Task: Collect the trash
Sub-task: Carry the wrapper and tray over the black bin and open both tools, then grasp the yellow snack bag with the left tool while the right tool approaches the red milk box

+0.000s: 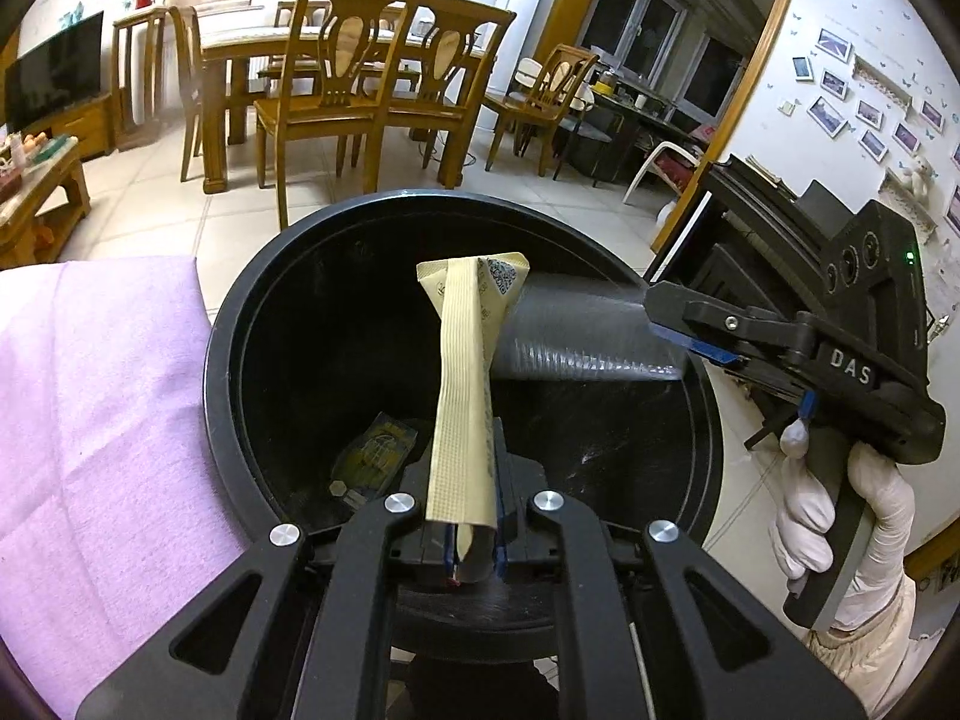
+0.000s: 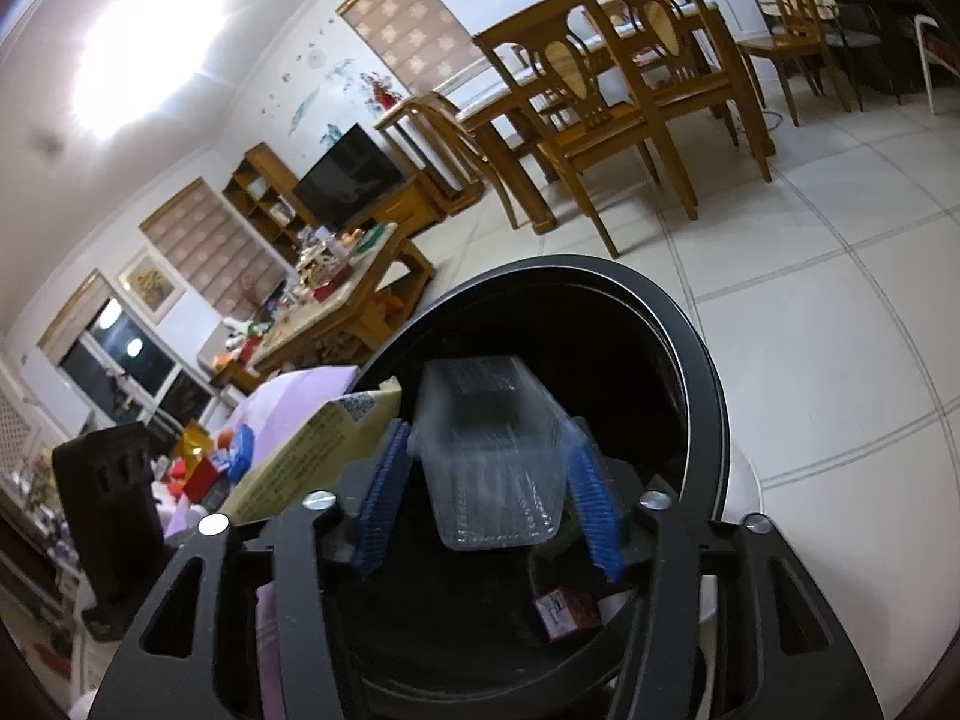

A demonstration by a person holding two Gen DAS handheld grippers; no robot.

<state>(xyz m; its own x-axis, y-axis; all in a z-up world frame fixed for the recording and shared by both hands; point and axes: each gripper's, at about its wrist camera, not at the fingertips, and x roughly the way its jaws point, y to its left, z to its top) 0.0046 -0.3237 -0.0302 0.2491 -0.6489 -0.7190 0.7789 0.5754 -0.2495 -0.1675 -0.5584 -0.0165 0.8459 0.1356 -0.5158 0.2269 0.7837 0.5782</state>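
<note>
A round black trash bin (image 1: pixel 228 324) stands open below both grippers. My left gripper (image 1: pixel 474 558) is shut on the lower end of a flattened yellow carton (image 1: pixel 465 396), which stands upright over the bin's mouth. From the right, my right gripper (image 1: pixel 672 336) reaches over the rim with a clear plastic tray (image 1: pixel 576 330). In the right wrist view the tray (image 2: pixel 492 468) is blurred and sits between the spread blue pads (image 2: pixel 378 504) of the right gripper (image 2: pixel 487 438), with gaps along its sides. The bin (image 2: pixel 690 348) holds a blue-yellow wrapper (image 1: pixel 375 456) and a small red box (image 2: pixel 567 612).
A purple cloth (image 1: pixel 102 396) lies to the left of the bin. A white-gloved hand (image 1: pixel 840 516) holds the right gripper. Wooden dining chairs and a table (image 1: pixel 360 78) stand beyond on the tiled floor (image 2: pixel 810 276), and a cluttered coffee table (image 2: pixel 336 300) is farther left.
</note>
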